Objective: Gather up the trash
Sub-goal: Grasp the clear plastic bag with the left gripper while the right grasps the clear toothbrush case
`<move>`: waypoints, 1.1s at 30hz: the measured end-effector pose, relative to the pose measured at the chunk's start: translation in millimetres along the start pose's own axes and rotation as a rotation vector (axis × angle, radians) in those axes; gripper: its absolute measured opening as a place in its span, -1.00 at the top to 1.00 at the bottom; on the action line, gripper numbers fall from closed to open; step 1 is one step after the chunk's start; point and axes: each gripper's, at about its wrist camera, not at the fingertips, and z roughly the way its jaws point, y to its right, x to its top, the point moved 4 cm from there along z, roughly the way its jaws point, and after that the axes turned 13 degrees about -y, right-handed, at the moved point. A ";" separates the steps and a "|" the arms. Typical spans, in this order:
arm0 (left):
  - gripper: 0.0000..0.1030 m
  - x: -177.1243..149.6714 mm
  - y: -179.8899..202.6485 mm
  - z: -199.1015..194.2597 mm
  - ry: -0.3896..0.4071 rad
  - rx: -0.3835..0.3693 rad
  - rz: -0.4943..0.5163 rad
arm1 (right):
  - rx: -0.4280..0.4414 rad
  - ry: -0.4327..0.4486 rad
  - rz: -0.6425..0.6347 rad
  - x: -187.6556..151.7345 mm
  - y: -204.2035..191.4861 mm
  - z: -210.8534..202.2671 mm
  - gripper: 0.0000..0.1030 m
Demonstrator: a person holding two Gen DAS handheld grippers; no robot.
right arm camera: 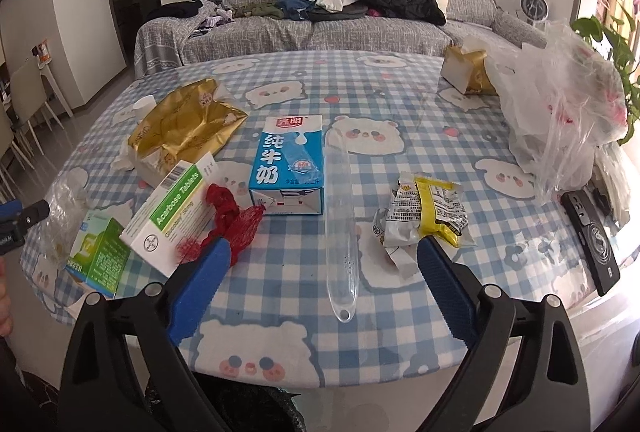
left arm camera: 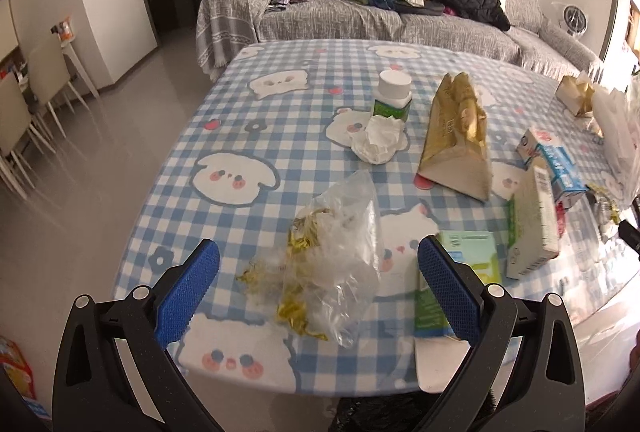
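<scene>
While both wrist views cover the same blue-and-white checked tablecloth, each catches trash the other misses. Left gripper is spread wide, nothing between the blue pads; the crumpled clear plastic bag with gold foil scraps lies on the cloth in the gap between them, long axis running away from the camera, tilted slightly right. Only the left view shows the crumpled white tissue touching the white-capped green bottle, which stands upright. The gold paper bag lies flat, long axis pointing away toward the sofa.

Right gripper is also fully released and empty. Only its view shows the long clear plastic tube sleeve, lying between the fingers, long axis almost straight away from the camera, rounded end nearest. Right of it: crumpled yellow-and-silver snack wrapper. Left of it: blue-and-white milk carton on its side, top pointing away; red mesh netting touching the white-and-green tablet box. Large clear plastic bag sits at the far right edge.
</scene>
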 end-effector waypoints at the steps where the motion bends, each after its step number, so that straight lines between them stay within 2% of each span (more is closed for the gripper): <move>1: -0.88 0.5 -0.5 3.5 -0.002 -0.004 -0.002 | 0.000 -0.004 0.003 1.5 2.0 2.6 -0.76; 4: -0.87 -0.4 -3.3 13.6 -0.014 -0.009 -0.005 | -0.016 -0.007 0.016 3.1 10.0 9.6 -0.72; 5: -0.87 -0.6 -4.0 16.7 -0.017 -0.008 -0.005 | -0.017 -0.014 0.022 3.4 12.0 12.5 -0.62; 9: -0.87 -1.9 -8.3 33.6 -0.045 -0.009 -0.007 | -0.001 -0.057 0.037 2.2 15.1 29.2 -0.43; 15: -0.80 1.1 -10.4 53.9 -0.077 -0.025 -0.020 | -0.024 -0.076 0.010 4.5 4.7 45.8 -0.25; 22: -0.66 3.7 -4.0 63.7 -0.090 -0.026 -0.007 | -0.053 -0.086 0.004 12.7 2.0 60.9 -0.08; 26: -0.65 4.9 -1.7 67.3 -0.093 -0.018 -0.004 | -0.044 -0.112 0.010 14.0 3.2 71.2 0.13; 33: -0.53 8.4 1.1 72.1 -0.104 -0.028 -0.001 | -0.055 -0.131 -0.005 18.3 1.2 84.3 0.31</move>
